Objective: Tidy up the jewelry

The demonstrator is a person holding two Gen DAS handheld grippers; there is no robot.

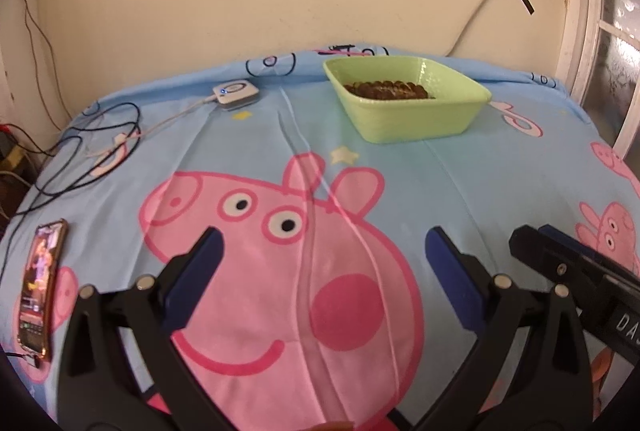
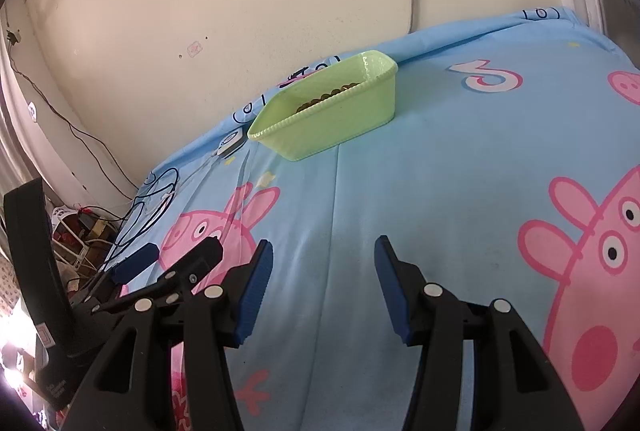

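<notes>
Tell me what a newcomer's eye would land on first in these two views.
The big pink cartoon pig printed on the light blue bedsheet fills the foreground. Behind it, near the cream wall, stands a pale green plastic tub holding a row of brown beaded jewelry. Both blue-padded grippers, left gripper and right gripper, hover open and empty over the sheet.

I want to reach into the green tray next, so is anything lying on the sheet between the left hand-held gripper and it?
Nothing visible: only bare cartoon-print sheet lies between the open left hand-held gripper and the green tray.
</notes>
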